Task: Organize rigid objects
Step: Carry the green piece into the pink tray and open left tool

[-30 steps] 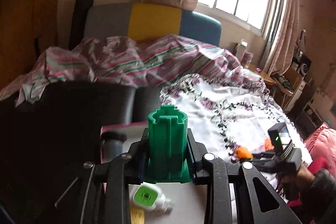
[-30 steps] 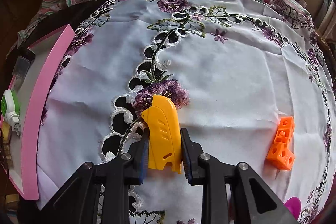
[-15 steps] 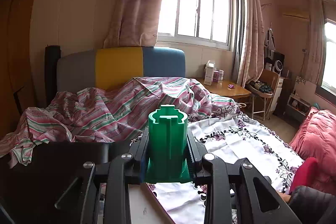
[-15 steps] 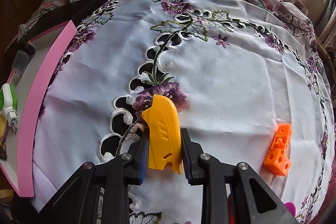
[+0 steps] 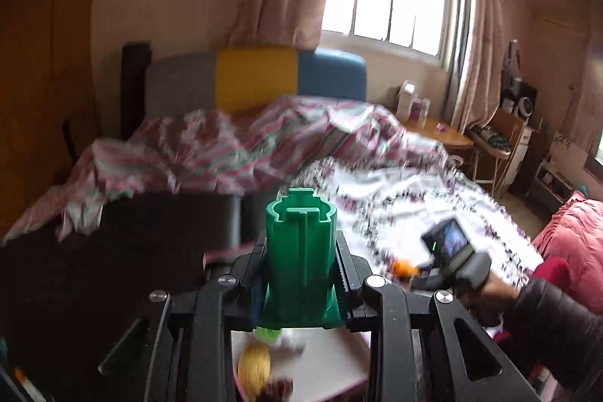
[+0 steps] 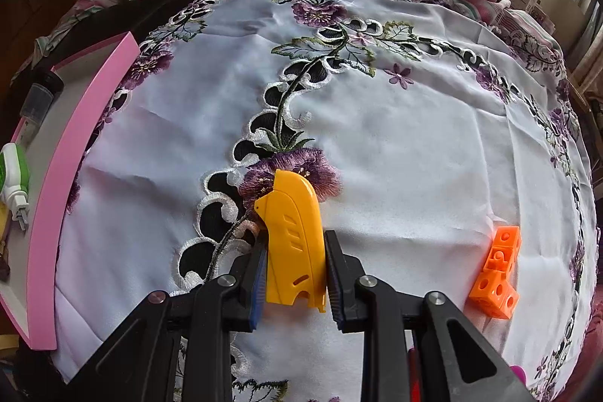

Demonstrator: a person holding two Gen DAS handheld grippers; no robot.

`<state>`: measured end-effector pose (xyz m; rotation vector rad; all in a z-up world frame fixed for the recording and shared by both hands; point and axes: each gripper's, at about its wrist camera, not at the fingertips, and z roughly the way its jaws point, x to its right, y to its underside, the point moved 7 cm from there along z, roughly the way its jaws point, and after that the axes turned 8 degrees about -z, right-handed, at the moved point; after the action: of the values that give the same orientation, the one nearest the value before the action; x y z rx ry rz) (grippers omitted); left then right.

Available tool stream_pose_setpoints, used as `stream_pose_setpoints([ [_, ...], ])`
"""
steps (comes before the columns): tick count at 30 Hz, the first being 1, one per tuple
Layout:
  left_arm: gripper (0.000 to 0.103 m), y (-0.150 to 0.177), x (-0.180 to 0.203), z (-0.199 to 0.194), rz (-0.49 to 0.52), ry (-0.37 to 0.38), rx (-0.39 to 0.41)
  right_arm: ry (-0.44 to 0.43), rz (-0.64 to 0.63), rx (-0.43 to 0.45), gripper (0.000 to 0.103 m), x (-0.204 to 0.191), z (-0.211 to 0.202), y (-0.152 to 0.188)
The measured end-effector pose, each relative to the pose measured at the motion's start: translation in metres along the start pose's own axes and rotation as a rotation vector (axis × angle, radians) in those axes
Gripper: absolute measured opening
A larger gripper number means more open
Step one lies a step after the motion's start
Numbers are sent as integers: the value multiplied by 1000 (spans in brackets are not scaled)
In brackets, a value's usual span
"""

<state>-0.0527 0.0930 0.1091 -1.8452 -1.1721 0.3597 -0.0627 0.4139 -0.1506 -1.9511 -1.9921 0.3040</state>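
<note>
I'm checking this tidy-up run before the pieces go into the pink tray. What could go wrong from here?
1. The left gripper clamps only the lower part of the green plastic cylinder, so the tall top could tip or knock the items already in the pink tray.
2. The right gripper pinches the yellow plastic casing by its smooth, tapered sides; it may slip.
3. The orange block cluster lies beside it and could be swept off the embroidered cloth.

Your left gripper point(image 5: 300, 283) and right gripper point(image 6: 293, 279) look alike: matte black angular linkage arms with triangular cut-outs, round silver screw heads at the pivots, and ribbed blue-edged pads. Your right hand point(image 5: 486, 304) emerges from a dark puffy jacket sleeve point(image 5: 557, 330).
</note>
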Motion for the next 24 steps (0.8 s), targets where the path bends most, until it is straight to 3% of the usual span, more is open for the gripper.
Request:
stream_pose_setpoints([
  [5, 30, 88, -29, 34, -136, -66, -183, 8, -1, 0, 26, -1, -1, 0],
  [8, 30, 124, -25, 58, -164, -61, -234, 13, 3, 2, 26, 0, -1, 1],
  [13, 30, 145, 4, 91, -108, -24, -264, 17, 8, 3, 26, 2, -2, 1],
  [17, 31, 156, -2, 125, -148, -30, -348, 14, 15, 4, 26, 3, -2, 2],
  [24, 33, 163, -6, 139, -140, -50, -347, 16, 16, 5, 26, 3, -2, 0],
])
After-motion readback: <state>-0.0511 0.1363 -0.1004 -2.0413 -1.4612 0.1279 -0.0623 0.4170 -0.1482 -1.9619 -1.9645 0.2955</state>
